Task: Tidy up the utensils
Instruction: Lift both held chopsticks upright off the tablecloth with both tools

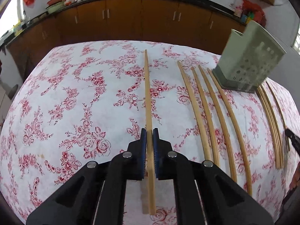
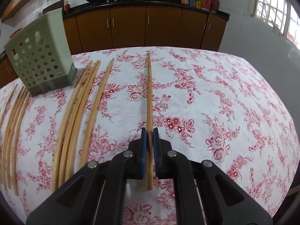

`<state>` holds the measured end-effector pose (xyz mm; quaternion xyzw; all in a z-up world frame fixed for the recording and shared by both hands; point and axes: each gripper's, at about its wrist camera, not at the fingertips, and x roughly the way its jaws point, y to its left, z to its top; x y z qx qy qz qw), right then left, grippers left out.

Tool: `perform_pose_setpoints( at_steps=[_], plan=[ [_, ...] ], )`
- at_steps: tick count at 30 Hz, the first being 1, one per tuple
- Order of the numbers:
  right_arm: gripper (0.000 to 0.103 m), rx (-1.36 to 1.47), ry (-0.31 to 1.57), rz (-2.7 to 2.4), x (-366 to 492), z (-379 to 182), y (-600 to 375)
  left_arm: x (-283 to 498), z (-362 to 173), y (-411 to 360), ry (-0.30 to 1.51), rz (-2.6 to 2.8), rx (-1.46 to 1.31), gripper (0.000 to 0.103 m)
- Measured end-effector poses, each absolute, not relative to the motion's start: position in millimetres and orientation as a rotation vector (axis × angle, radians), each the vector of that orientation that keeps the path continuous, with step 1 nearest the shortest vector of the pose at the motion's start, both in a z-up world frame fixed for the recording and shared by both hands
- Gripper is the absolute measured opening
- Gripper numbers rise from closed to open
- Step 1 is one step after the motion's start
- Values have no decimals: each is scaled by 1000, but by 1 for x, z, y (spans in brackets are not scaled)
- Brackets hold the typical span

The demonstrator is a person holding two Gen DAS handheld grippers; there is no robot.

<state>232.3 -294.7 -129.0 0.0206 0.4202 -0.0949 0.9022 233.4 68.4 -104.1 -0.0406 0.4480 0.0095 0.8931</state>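
**Bamboo in both grips**

Bamboo chopsticks are clamped one to each hand: the left gripper (image 1: 149, 131) has its jaws closed on a chopstick (image 1: 147, 86) that runs straight up the centre of its view, and the right gripper (image 2: 149, 130) is closed likewise on its own stick (image 2: 149, 90). Both sticks point away over the floral worktop (image 1: 75, 93).

To do this step well, I judge each stick should be lifted clear of the cloth, tipped upright, and lowered into the holder (image 2: 40, 56) without knocking it or the loose sticks lying just beside its base. Going in one hand at a time would keep the two sticks from crossing.

From the left wrist the holder stands at the upper right, with four loose sticks (image 1: 208, 112) to its left. From the right wrist it stands at the upper left and shows its perforated wall more plainly, while a window (image 2: 271, 5) appears only here.
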Motion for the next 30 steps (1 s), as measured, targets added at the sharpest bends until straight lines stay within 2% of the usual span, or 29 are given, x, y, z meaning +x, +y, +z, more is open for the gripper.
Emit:
perform_pose_setpoints(
  at_steps=[30],
  plan=[
    [11, 82, 863, -178, 209, -132, -295, 192, -105, 70, 879, -10, -58, 9]
  ],
)
